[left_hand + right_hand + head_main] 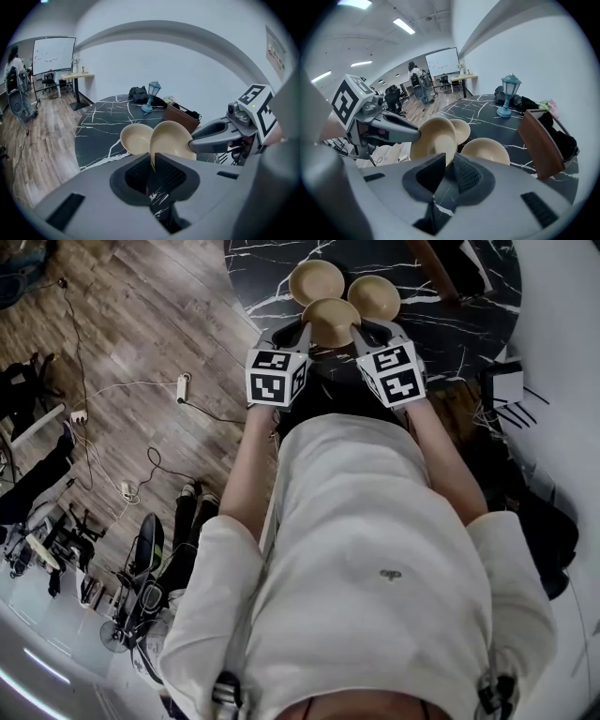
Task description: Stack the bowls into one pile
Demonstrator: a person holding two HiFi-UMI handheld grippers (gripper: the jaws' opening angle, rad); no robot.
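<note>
Stacking is not yet begun: one tan bowl (pixel 330 320) is clamped at opposite rims by left gripper (pixel 301 334) and right gripper (pixel 368 332), while two other bowls (pixel 316 280) are left unstacked on the marble table (pixel 450 338).

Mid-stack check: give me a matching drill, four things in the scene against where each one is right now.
1. nearest bowl
2. two farther bowls
3. lantern
4. whiteboard

A. across the room, off the table
B. resting on the marble table, untouched
C. rim clamped in the fingers of the left gripper and right gripper
D. upright at the table's far side

Pairs: 1-C, 2-B, 3-D, 4-A
</note>
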